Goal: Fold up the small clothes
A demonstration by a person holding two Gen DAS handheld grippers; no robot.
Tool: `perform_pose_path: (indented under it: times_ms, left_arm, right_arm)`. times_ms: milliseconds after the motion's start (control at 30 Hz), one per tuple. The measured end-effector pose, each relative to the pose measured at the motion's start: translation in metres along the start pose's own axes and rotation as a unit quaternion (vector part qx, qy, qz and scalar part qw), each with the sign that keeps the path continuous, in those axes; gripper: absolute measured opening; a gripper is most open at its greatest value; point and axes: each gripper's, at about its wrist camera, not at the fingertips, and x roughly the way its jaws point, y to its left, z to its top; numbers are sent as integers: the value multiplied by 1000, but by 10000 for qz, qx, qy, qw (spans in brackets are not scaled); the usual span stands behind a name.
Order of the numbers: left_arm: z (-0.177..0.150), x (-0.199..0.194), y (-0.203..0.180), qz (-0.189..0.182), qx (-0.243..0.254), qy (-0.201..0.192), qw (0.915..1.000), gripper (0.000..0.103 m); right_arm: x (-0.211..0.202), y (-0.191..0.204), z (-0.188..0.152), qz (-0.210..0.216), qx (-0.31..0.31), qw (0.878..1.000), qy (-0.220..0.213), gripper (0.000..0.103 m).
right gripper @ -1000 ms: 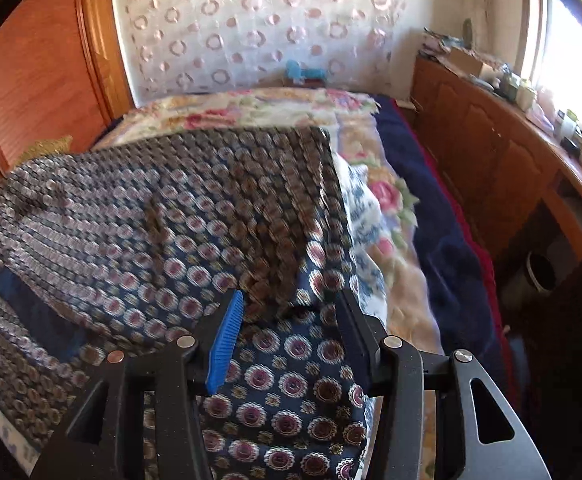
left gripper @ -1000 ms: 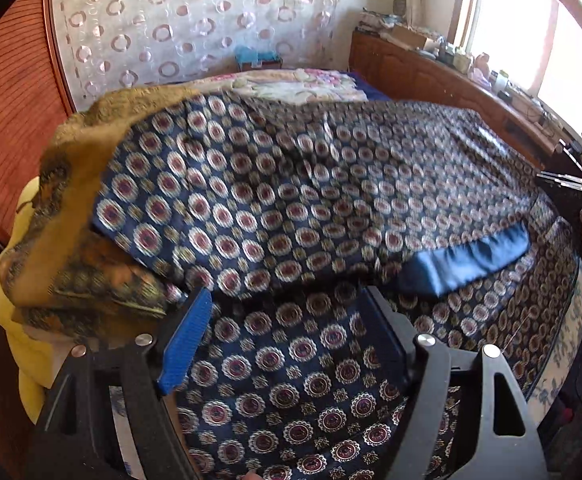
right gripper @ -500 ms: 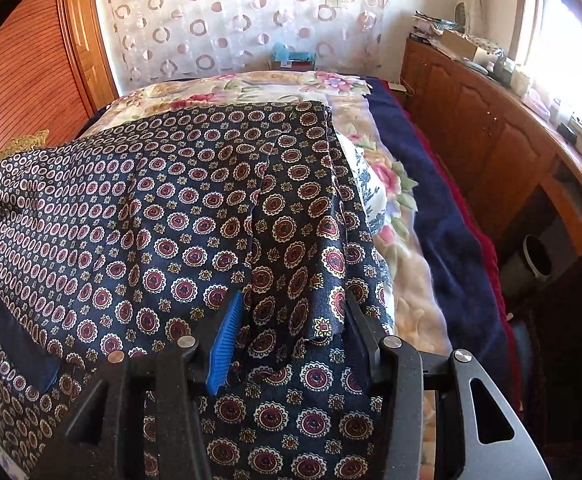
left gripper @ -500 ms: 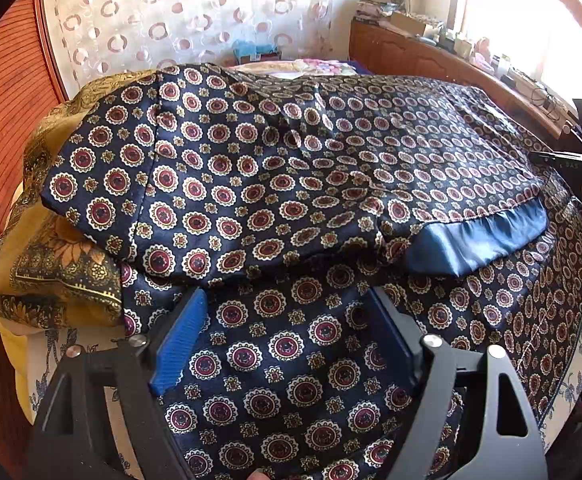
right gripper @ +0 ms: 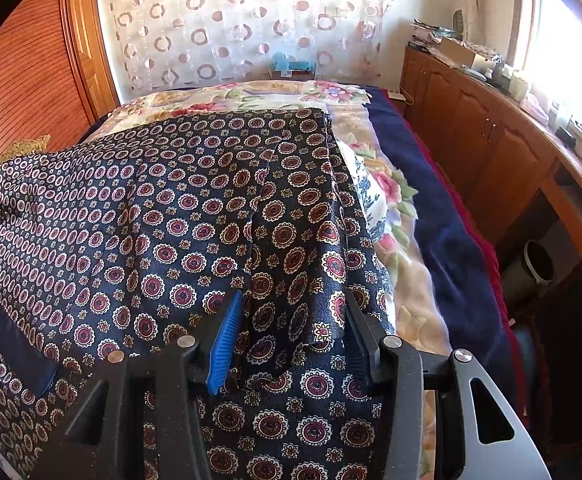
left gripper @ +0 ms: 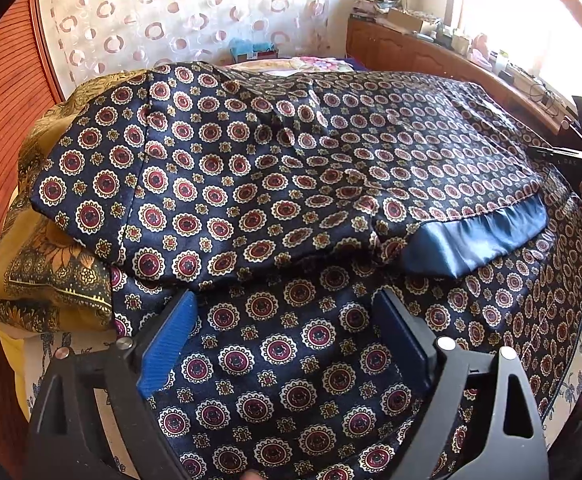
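A navy garment with red and cream medallions lies doubled over on the bed, and a plain blue band shows at its folded edge. My left gripper hovers over the lower layer near the front. Its jaws are opening, and the cloth under them is not pinched. In the right wrist view the garment spreads to the left. A bunched flap of it hangs between the pads of my right gripper, which is shut on it.
A mustard patterned cloth is piled at the garment's left end. The floral bedspread and a navy blanket lie to the right. A wooden cabinet runs along the window wall, with a bin below it.
The billowing upper layer has settled flatter onto the bed. The left jaws have spread wider. The right gripper has sunk a little with the flap still between its pads.
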Motion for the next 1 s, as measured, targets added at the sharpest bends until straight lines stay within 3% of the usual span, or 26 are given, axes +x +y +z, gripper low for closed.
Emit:
perform_pose_path:
  times_ms: [200,367,600,700,800,1000]
  left_arm:
    - [-4,-7,2,244,-173,-90,9995,88]
    - [-12,-38,17,441,-636,-660,9948,87]
    - [-14,-78,56,698,-1304,-1250,9811,87]
    - [-11,-80,69,866,-1375,-1263,9786,75]
    - [-6,-76,81,757,-1427,-1261,9788,60]
    - [14,-55,89,873,-1410,-1149,9794,54]
  right_arm:
    - [-1,0,0,-13,-22,10000,-1,50]
    - [-1,0,0,-6,-26,10000,-4,50]
    - [-1,-1,0,-2,-36,10000,-10,50]
    - [-1,-1,0,-2,-38,10000,-11,50]
    - [-1,-1,0,-1,-37,10000,-11,50]
    - [-1,-1,0,-1,-39,10000,-12,50]
